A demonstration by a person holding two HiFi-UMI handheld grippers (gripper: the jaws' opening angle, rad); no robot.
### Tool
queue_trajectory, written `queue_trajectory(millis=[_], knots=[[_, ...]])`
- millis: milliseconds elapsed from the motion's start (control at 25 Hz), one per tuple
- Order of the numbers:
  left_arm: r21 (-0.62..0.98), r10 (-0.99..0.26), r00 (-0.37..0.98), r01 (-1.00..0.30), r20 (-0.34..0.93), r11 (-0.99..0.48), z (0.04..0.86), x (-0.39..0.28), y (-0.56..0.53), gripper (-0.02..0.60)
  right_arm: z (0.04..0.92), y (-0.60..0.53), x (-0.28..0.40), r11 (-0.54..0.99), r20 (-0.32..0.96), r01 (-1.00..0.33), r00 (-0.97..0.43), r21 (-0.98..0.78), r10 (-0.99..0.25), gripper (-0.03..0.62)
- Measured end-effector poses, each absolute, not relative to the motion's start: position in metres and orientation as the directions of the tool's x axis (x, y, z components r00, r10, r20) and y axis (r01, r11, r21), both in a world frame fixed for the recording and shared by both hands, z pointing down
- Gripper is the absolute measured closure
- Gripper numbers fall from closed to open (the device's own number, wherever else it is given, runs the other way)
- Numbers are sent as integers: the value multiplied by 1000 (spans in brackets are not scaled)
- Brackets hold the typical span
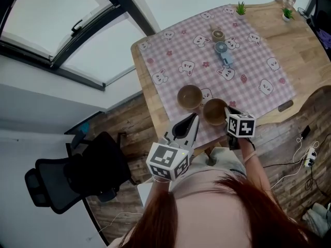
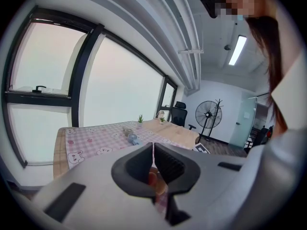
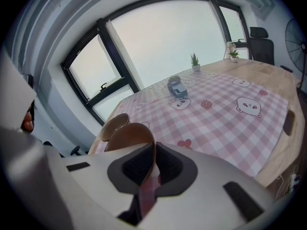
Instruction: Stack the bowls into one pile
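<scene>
Two brown bowls stand side by side on the pink checked cloth (image 1: 243, 71) near the table's front edge. The left bowl (image 1: 189, 96) sits free; it shows in the right gripper view as the farther bowl (image 3: 114, 125). My right gripper (image 1: 229, 115) is shut on the near rim of the right bowl (image 1: 214, 110), whose thin wall (image 3: 130, 134) runs between the jaws (image 3: 154, 152). My left gripper (image 1: 192, 120) hovers just in front of the left bowl, its jaws closed tip to tip (image 2: 153, 148) with nothing between them.
Farther back on the cloth lie a small blue fan (image 1: 223, 51) and a round brown object (image 1: 217, 35). Two little potted plants (image 1: 240, 8) (image 1: 287, 14) stand at the far edge. A black office chair (image 1: 67, 177) is on the floor to the left.
</scene>
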State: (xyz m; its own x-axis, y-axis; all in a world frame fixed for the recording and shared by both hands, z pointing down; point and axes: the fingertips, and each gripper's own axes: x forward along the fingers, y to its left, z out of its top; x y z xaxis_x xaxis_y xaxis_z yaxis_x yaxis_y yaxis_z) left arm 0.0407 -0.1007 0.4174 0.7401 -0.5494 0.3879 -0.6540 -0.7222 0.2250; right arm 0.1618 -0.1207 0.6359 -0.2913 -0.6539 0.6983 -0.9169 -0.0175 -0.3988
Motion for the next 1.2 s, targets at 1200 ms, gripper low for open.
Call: queue_trajectory(millis=[1200], knots=[[206, -617, 722, -686, 314, -698, 393, 5, -92, 569, 598, -114, 139, 7, 641, -902, -312, -431, -701, 577]])
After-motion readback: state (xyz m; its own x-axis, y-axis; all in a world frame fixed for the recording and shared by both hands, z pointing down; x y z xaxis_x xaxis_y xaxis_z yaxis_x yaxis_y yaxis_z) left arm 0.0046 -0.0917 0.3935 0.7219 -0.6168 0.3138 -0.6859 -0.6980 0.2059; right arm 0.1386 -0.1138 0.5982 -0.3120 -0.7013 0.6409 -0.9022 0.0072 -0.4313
